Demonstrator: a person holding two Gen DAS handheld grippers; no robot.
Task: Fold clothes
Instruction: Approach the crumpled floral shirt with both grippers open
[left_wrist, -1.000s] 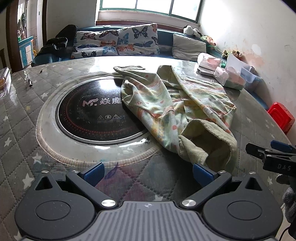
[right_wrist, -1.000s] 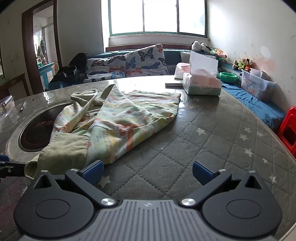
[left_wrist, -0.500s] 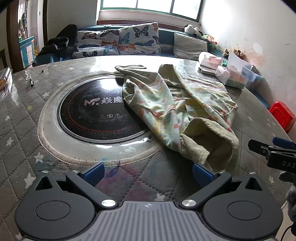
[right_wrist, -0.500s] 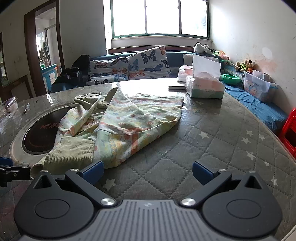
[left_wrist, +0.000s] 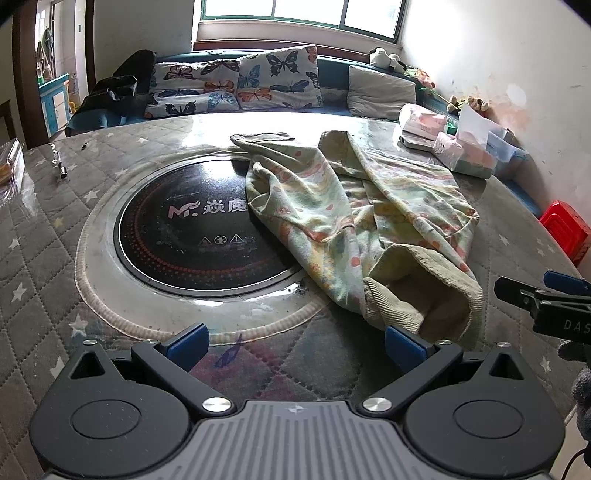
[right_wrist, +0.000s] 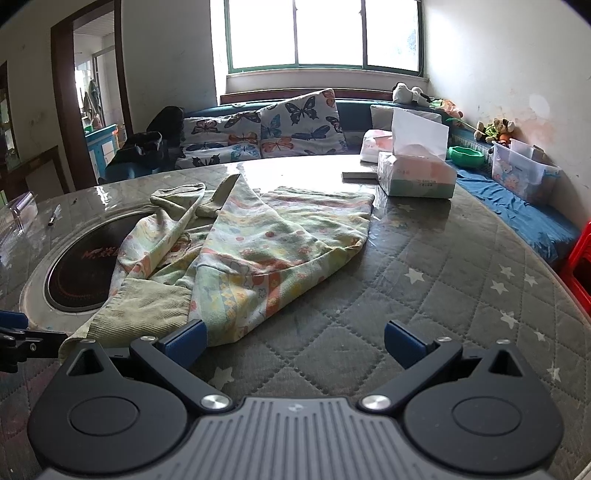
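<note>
Garment crumpled on the bench, partly over the inset black hob; nothing folded yet.
Left tongs and right tongs, both spread wide and empty, should each pinch one ribbed hem corner, then pull it flat.

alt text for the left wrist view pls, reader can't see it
A crumpled pale green printed garment lies on a quilted round table, partly over a black built-in cooktop. The open left gripper sits low before its ribbed hem, holding nothing; the right gripper enters from the right edge. Tissue packs sit beyond.
</note>
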